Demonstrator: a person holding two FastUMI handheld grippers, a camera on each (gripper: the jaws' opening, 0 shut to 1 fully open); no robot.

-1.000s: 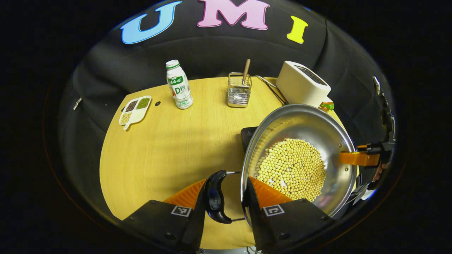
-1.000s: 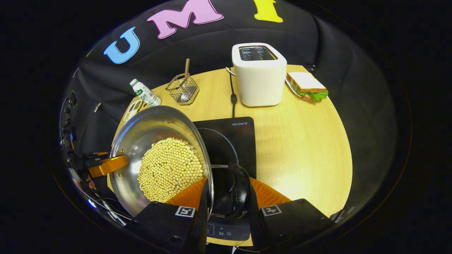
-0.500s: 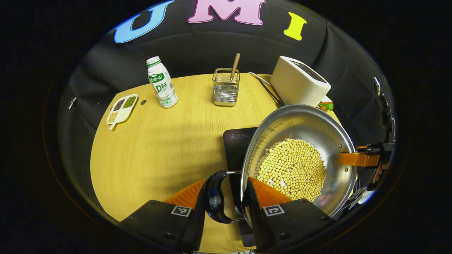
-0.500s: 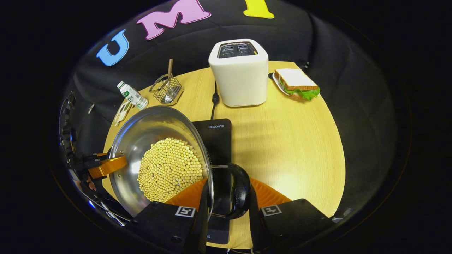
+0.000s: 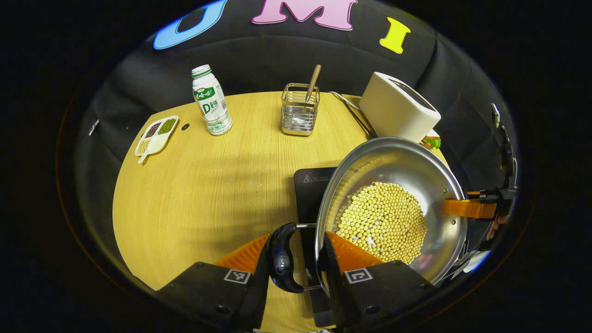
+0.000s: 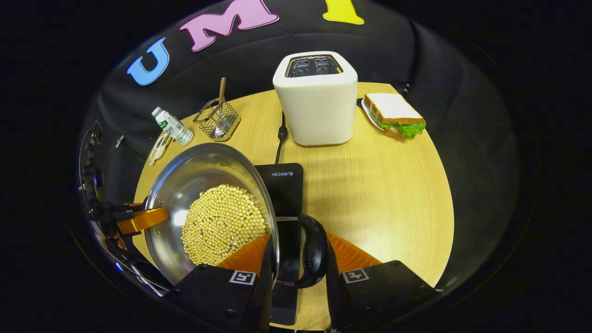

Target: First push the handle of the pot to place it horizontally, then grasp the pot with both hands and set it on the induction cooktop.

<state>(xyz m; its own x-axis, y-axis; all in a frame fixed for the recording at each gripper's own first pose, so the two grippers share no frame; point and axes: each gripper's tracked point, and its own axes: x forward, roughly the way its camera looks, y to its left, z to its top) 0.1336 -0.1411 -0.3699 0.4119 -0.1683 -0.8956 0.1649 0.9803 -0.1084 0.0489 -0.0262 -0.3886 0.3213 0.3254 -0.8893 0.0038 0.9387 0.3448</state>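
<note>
Left gripper view: left gripper (image 5: 296, 259) clamps 1 pot (image 5: 393, 203) handle (image 5: 280, 257), right gripper (image 6: 296, 259) clamps the other. Pot held above the induction cooktop (image 6: 286, 185). Keep both level, centre over cooktop, lower evenly so beans (image 6: 224, 222) stay put.

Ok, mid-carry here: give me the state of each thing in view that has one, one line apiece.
Pot: held up over the cooktop, tilted, soybeans inside.
Left tool: shut on the pot's left handle.
Right tool: shut on the pot's right handle.
Induction cooktop: flat on the table, nothing set on it.
Toaster: upright, slots empty.
Bottle: upright, capped.
</note>
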